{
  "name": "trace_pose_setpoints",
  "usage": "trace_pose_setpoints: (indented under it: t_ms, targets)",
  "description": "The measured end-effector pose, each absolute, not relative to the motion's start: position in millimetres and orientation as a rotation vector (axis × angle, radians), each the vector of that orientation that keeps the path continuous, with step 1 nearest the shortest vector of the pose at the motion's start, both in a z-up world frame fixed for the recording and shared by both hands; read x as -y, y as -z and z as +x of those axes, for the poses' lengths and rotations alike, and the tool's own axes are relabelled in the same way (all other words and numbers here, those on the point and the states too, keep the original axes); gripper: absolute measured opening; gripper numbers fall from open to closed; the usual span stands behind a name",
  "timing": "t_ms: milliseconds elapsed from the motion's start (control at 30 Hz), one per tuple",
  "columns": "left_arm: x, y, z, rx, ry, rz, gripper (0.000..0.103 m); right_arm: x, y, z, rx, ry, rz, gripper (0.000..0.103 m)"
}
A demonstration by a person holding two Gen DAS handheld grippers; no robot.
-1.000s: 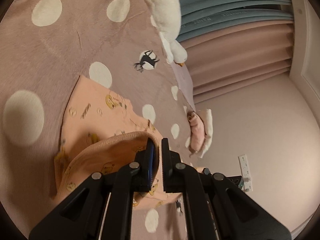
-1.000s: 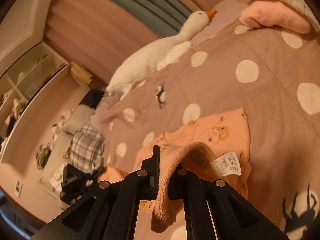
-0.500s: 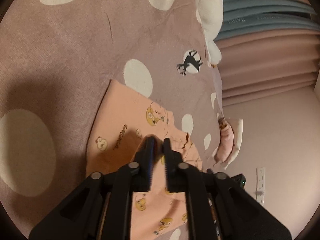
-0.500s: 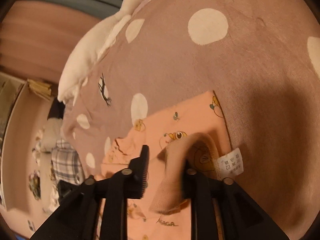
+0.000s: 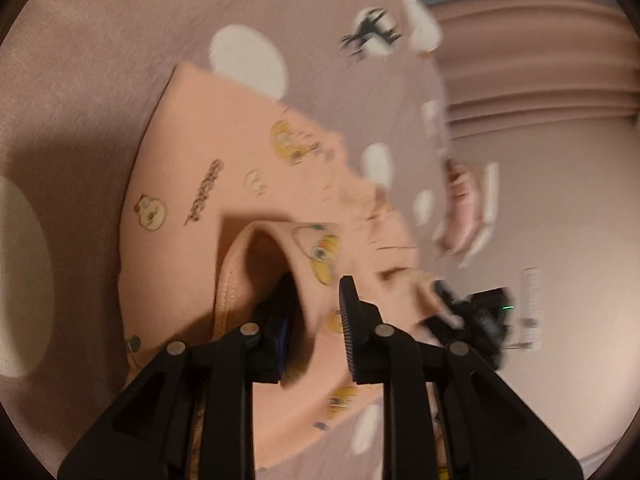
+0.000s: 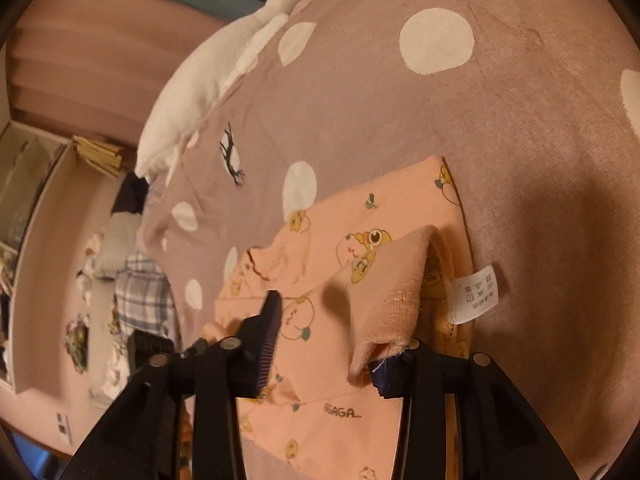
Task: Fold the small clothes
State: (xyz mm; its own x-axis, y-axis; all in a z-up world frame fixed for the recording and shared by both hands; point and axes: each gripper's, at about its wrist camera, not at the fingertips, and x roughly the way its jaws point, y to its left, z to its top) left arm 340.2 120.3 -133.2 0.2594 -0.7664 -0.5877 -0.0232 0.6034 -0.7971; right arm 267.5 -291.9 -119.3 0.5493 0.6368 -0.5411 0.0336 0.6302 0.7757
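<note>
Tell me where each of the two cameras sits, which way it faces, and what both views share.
Left wrist: on the left gripper, looking down its open fingers at the peach garment.
Right wrist: on the right gripper, also open, facing the garment's care label and a white plush goose.
Shared: the garment on the polka-dot bedspread; the other gripper appears at each view's edge.

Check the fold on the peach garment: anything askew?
Yes. The folded-over edge isn't flat; it humps up over the right tool's open fingers, and the care label sticks out sideways over the bedspread. Left view is blurred.
</note>
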Motion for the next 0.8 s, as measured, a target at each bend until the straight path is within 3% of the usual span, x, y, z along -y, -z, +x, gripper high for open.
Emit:
trace_pose_setpoints:
  t_ms: [67,100,233,500,533,567,600,667,733,800]
  targets:
    - [-120.2,135.3,342.5,-1.200,0.554,-0.831,0.011,290.0,119.1,268.6,-0.938,-0.384,0.797,0.019]
    - [-122.3,134.8,343.6,-1.177,0.541,-0.865,0.005,289.5,118.2,268.8,-0.933,-0.374,0.784,0.014]
    - [-144.6,130.9,343.8,-0.997,0.494,-1.090,0.003,293.5,109.6,273.4,-0.896,-0.396,0.846,0.008]
    - [-159.6,124.3,368.2,-0.924,0.305,-1.134,0.003,301.5,113.9,316.8,-0.896,-0.260,0.976,0.008]
    - [-159.2,127.4,372.9,-0.958,0.265,-1.118,0.006,305.7,123.7,323.6,-0.924,-0.211,1.002,0.016]
    - [-160.8,130.3,376.0,-0.989,0.220,-1.094,0.012,309.3,130.7,326.6,-0.938,-0.192,1.024,0.034]
    - [-162.3,131.8,377.4,-1.013,0.193,-1.069,0.014,313.7,137.4,327.8,-0.938,-0.186,1.056,0.037]
    - [-165.6,128.8,376.7,-1.027,0.180,-1.011,0.017,322.3,139.2,322.5,-0.898,-0.188,1.080,0.038]
    - [-177.3,120.3,371.0,-1.035,0.148,-0.941,0.026,327.7,129.2,313.7,-0.854,-0.147,1.021,0.038]
    - [-185.2,114.7,362.2,-1.016,0.144,-0.879,0.026,329.7,109.3,302.1,-0.791,-0.141,0.921,0.039]
